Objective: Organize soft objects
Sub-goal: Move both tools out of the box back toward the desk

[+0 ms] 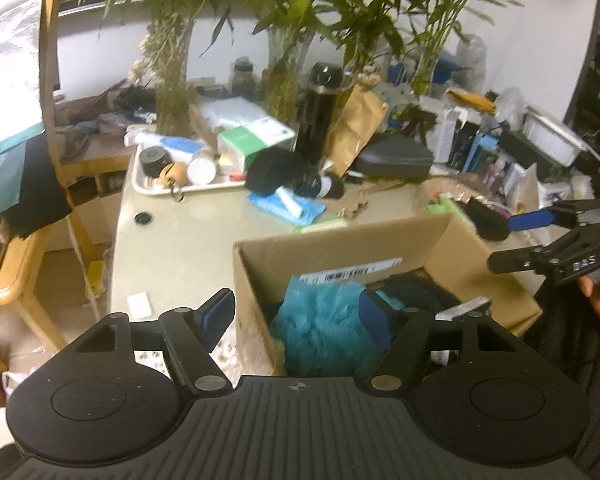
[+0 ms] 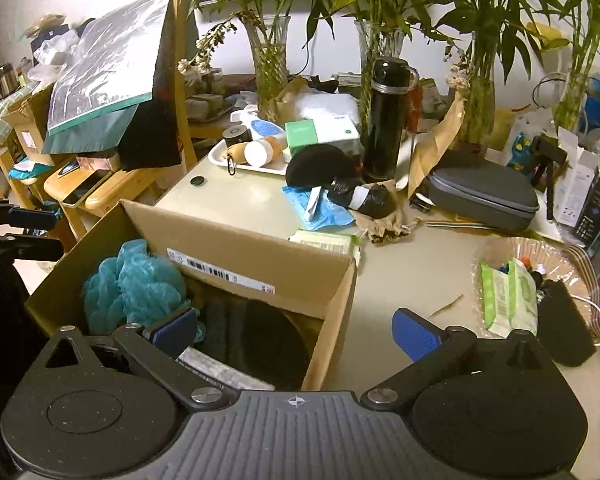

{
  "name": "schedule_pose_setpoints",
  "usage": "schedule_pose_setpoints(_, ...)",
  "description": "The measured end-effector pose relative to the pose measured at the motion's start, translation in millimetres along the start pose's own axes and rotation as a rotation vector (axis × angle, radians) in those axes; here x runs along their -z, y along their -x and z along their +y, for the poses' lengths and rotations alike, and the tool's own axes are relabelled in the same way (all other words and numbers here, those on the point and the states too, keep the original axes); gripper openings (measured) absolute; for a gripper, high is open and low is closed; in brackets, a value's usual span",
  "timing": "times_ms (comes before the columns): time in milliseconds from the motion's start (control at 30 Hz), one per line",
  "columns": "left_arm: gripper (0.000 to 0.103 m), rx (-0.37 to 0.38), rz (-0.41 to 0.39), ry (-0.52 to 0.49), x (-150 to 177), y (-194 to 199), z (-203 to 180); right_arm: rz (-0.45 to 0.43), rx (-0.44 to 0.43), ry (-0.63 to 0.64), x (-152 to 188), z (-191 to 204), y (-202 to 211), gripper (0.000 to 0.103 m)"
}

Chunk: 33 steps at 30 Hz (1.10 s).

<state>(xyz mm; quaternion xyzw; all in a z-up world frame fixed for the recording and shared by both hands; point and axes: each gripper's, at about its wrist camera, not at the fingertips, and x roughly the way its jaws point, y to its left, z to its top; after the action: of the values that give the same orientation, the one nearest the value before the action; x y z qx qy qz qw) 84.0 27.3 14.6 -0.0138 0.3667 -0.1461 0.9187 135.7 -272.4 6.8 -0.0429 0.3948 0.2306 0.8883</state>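
An open cardboard box (image 1: pixel 340 252) (image 2: pixel 260 256) stands on the beige table. Inside it lie a teal mesh sponge (image 1: pixel 324 328) (image 2: pixel 132 280) and a dark soft item (image 2: pixel 256 332). My left gripper (image 1: pixel 296 316) hovers open over the box's left wall; its right pad is above the sponge and grips nothing. My right gripper (image 2: pixel 296 330) is open and empty, straddling the box's right wall. Each gripper shows at the edge of the other's view: the right gripper (image 1: pixel 512 240) and the left gripper (image 2: pixel 40 232). A black round puff (image 1: pixel 274 172) (image 2: pixel 320 164) rests on the table behind the box.
Behind the box are a white tray (image 2: pixel 236 160) of small items, a black flask (image 2: pixel 388 120), glass vases of bamboo (image 2: pixel 270 64) and a grey zip case (image 2: pixel 484 196). Green wipes packs (image 2: pixel 508 300) and a black pouch (image 2: pixel 564 320) lie right. A wooden chair (image 1: pixel 52 120) stands left.
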Motion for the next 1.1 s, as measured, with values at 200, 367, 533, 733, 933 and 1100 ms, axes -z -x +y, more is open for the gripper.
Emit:
schedule_pose_setpoints(200,0.068,-0.007,-0.02,0.005,-10.9,-9.9,4.6,-0.07,-0.067,-0.015,-9.1,-5.4,-3.8,0.103)
schedule_pose_setpoints(367,0.068,-0.01,-0.059,-0.006,-19.6,-14.9,9.3,-0.101,-0.067,-0.01,-16.9,-10.8,-11.5,0.103)
schedule_pose_setpoints(533,0.068,-0.027,-0.103,-0.026,-24.1,-21.7,14.6,-0.145,-0.073,-0.023,-22.5,-23.4,-24.8,0.103)
schedule_pose_setpoints(733,0.068,-0.042,-0.124,0.007,-31.0,-32.7,26.8,-0.201,-0.066,-0.088,-26.5,-40.8,-38.3,0.103)
schedule_pose_setpoints(933,0.068,-0.051,-0.143,0.015,-38.3,-43.1,33.9,-0.21,-0.032,-0.103,-33.2,-50.3,-47.3,0.103)
schedule_pose_setpoints(1100,0.068,-0.06,-0.164,0.008,-44.1,-56.0,42.2,-0.208,-0.006,-0.096,-41.5,-53.4,-58.6,0.103)
